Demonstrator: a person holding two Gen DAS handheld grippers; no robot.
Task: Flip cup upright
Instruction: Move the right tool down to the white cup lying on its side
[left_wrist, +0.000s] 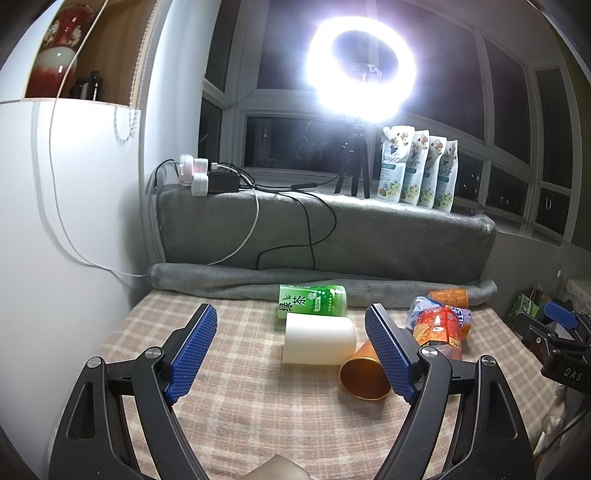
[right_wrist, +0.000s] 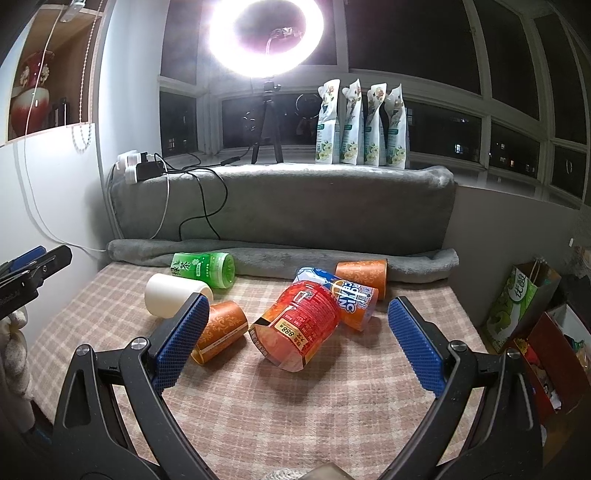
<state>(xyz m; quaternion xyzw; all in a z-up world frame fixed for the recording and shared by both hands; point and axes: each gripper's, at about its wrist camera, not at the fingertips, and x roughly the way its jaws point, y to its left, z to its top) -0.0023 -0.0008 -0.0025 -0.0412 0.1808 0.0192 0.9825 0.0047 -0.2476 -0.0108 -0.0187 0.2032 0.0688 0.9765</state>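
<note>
Nothing is upright yet: the white cup (left_wrist: 319, 339) lies on its side on the plaid bed (left_wrist: 240, 398) (beside other toppled cups). Left gripper (left_wrist: 291, 350) and right gripper (right_wrist: 297, 338) both gape wide, holding nothing.

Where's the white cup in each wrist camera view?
Left wrist: white cup lies on its side at centre, between the jaws.
Right wrist: white cup lies left of centre, behind the left jaw.
Shared landmark: green tea bottle just behind it.
</note>
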